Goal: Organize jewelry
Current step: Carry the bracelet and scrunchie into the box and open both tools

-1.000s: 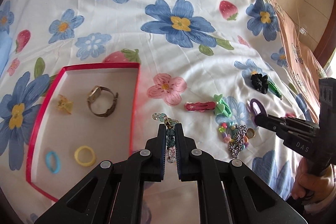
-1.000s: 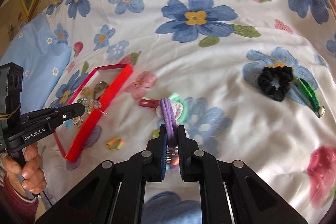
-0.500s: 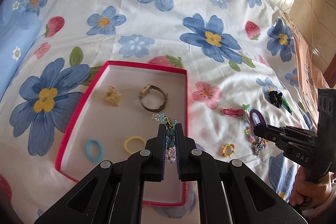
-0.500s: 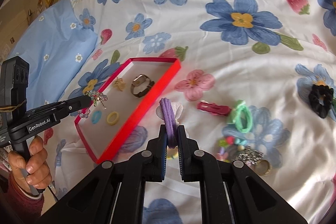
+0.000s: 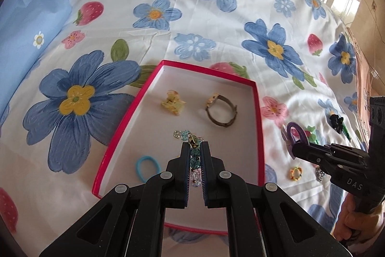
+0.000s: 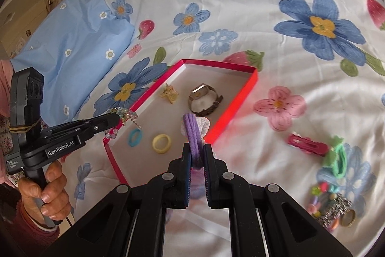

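Note:
A red-rimmed box (image 5: 258, 112) with a white floor lies on the floral bedsheet. It holds a yellow hair claw (image 5: 172, 103), a watch (image 5: 221, 110), a blue hair ring (image 5: 146, 168) and a yellow hair ring (image 6: 161, 143). My left gripper (image 5: 195, 148) is shut on a glass-bead bracelet (image 5: 193, 151) above the box's near half. My right gripper (image 6: 197, 151) is shut on a purple hair tie (image 6: 192, 131) with a white bow, above the box's right rim (image 6: 240, 98).
To the right of the box lie a pink hair clip (image 6: 308, 143), a green hair tie (image 6: 338, 160), a pile of beads and chain (image 6: 332, 206), a black scrunchie (image 5: 336, 122) and a small yellow ring (image 5: 296, 173). A blue pillow (image 6: 72, 35) lies far left.
Both grippers have moved left toward the box. The left one now holds the bracelet over the box floor; the right one brought the purple hair tie over the box's right rim.

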Demonstrator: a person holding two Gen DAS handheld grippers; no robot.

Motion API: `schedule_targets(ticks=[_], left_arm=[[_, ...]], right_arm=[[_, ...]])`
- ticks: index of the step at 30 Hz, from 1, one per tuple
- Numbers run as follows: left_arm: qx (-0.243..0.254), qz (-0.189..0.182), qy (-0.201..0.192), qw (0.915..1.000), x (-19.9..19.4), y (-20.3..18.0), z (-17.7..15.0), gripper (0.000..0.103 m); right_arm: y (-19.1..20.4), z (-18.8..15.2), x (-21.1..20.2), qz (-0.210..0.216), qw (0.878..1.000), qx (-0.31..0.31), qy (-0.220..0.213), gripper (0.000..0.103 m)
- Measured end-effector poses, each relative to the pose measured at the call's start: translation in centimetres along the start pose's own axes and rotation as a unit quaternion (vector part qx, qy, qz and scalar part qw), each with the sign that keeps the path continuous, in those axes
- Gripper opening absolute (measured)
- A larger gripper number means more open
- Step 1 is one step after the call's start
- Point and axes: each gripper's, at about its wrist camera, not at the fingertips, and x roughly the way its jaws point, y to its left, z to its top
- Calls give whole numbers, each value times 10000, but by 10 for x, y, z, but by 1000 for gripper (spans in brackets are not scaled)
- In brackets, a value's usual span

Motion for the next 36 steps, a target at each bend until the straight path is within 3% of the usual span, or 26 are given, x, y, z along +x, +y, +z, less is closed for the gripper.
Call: schedule_targets(ticks=[11,18,26,36], left_arm=[[-130,135,155,9997,65,22,29,7],[-237,214,334,9989,95,31,29,7],[-239,294,612,9974,113,33,26,7],[-253,367,682,9967,118,33,24,10]], right_arm=[[16,31,65,-33,9987,-310,404,9],[20,33,100,-220,9948,-573,809,9],[24,31,114,-309,9913,-785,1013,13],[24,32,117,-270,9896,-854,1124,17]])
